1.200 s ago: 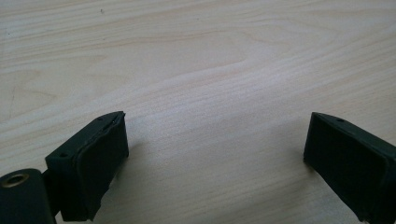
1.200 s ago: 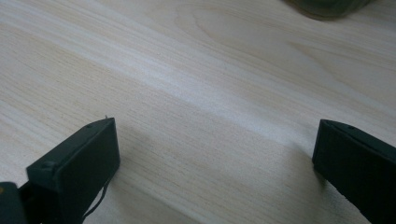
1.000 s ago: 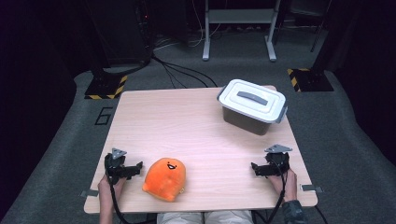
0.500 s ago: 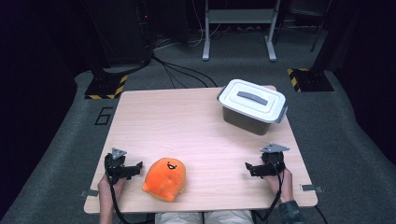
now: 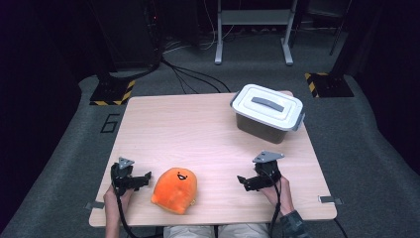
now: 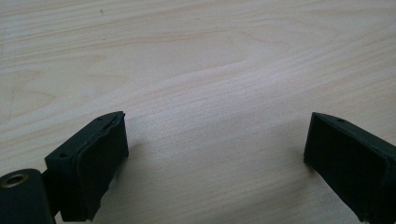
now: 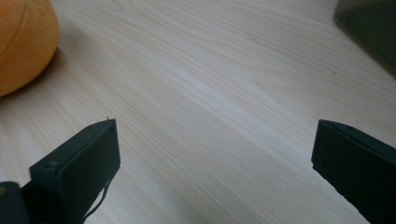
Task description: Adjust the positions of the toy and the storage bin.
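While the right claw, released, sights the orange plush, the left claw, released, faces bare table

plush toy – cut off, left edge | box – cut off top-right, blurred

Left gripper low over wooden tabletop, jaws wide apart, nothing btwn them.

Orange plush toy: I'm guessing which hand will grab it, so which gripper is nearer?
Left. The left gripper sits open just beside the orange plush toy, almost touching it; the right gripper is open farther off across bare table.
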Action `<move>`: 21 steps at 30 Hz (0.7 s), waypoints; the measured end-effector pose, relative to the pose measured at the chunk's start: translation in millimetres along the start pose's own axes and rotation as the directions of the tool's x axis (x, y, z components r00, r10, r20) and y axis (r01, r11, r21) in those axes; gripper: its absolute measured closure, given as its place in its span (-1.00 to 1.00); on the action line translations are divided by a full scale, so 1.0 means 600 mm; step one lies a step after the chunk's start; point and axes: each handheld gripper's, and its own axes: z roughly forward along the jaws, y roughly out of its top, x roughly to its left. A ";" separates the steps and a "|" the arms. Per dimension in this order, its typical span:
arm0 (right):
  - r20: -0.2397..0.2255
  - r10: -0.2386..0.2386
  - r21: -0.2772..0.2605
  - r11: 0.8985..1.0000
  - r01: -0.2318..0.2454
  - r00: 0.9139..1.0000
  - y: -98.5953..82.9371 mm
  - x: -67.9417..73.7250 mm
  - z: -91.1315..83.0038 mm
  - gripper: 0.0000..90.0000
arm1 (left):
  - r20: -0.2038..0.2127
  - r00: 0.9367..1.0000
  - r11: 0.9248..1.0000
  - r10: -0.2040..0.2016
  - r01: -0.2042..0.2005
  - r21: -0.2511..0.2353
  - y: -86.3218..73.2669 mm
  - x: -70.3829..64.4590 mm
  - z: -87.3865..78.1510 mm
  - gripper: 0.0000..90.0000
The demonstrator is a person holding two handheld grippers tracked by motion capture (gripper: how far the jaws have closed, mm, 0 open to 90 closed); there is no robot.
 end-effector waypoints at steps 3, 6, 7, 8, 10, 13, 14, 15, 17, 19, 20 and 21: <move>-0.022 -0.017 -0.004 1.000 0.017 1.000 0.012 0.015 0.003 -0.99 | 0.000 1.000 1.000 0.000 0.000 0.000 0.000 0.000 0.000 -0.87; -0.035 -0.027 -0.006 1.000 0.027 0.999 0.018 0.023 0.005 -0.99 | 0.000 1.000 1.000 0.000 0.000 0.000 0.000 0.000 0.000 -0.87; -0.049 -0.035 -0.006 0.999 0.035 0.998 0.024 0.030 0.007 -0.99 | 0.000 1.000 1.000 0.000 0.000 0.000 0.000 0.000 0.000 -0.87; -0.049 -0.035 -0.006 0.999 0.035 0.998 0.024 0.030 0.007 -0.99 | 0.000 1.000 1.000 0.000 0.000 0.000 0.000 0.000 0.000 -0.87; -0.067 -0.055 -0.011 0.998 0.054 0.996 0.034 0.042 0.010 -0.99 | 0.000 1.000 1.000 0.000 0.000 0.000 0.000 0.000 0.000 -0.87; -0.085 -0.073 -0.025 0.997 0.071 0.994 0.045 0.058 0.012 -0.99 | 0.000 1.000 1.000 0.000 0.000 -0.001 0.000 0.000 0.000 -0.87; -0.090 -0.083 -0.027 0.996 0.081 0.992 0.049 0.062 0.013 -0.99 | 0.000 1.000 1.000 0.000 0.000 0.000 0.000 0.000 0.000 -0.87; -0.097 -0.083 -0.027 0.996 0.081 0.992 0.053 0.068 0.014 -0.99 | 0.000 1.000 1.000 0.000 0.000 0.000 0.000 0.000 0.000 -0.87; -0.119 -0.088 -0.033 0.996 0.085 0.989 0.061 0.078 0.016 -0.99 | 0.000 1.000 1.000 0.000 0.000 -0.001 0.000 0.000 0.000 -0.87; -0.128 -0.105 -0.038 0.994 0.101 0.986 0.069 0.088 0.020 -0.99 | 0.000 1.000 1.000 0.000 0.000 0.000 0.000 0.000 0.000 -0.87; -0.128 -0.105 -0.038 0.994 0.101 0.986 0.069 0.088 0.020 -0.99 | 0.000 1.000 1.000 0.000 0.000 0.000 0.000 0.000 0.000 -0.87; -0.136 -0.112 -0.041 0.993 0.107 0.984 0.073 0.093 0.023 -0.99 | 0.000 1.000 1.000 0.002 -0.002 0.000 0.000 0.000 0.000 -0.87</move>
